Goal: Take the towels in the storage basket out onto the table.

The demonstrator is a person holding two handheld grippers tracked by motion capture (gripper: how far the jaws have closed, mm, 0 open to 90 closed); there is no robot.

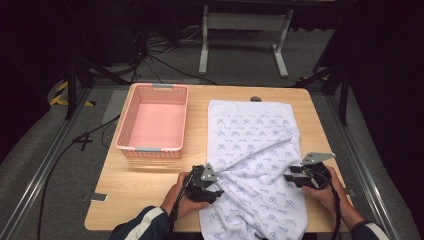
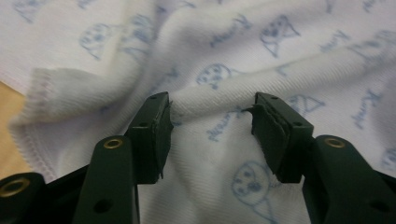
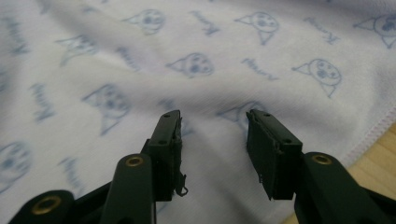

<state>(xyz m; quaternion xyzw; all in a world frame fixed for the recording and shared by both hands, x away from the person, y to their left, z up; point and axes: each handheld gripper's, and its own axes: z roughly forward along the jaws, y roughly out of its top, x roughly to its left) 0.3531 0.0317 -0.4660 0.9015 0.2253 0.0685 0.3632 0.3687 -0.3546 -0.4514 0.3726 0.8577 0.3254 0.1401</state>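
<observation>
A white towel (image 1: 250, 130) printed with small blue cat faces lies rumpled along the right half of the wooden table (image 1: 130, 180); its near end hangs over the front edge. My left gripper (image 1: 216, 189) rests at the towel's near left edge. Its jaws are open, with a raised fold of the towel (image 2: 210, 46) lying between the tips (image 2: 212, 109). My right gripper (image 1: 290, 179) sits at the towel's near right edge, pointing inward. In the right gripper view it stands open (image 3: 212, 123) just above flat cloth (image 3: 210, 46), holding nothing.
An empty pink plastic basket (image 1: 150, 149) stands at the back left of the table. Bare wood lies in front of it and beside the towel's hem (image 3: 378, 154). A small grey item (image 1: 98, 197) sits at the table's near left corner. Beyond the table are cables and a metal stand.
</observation>
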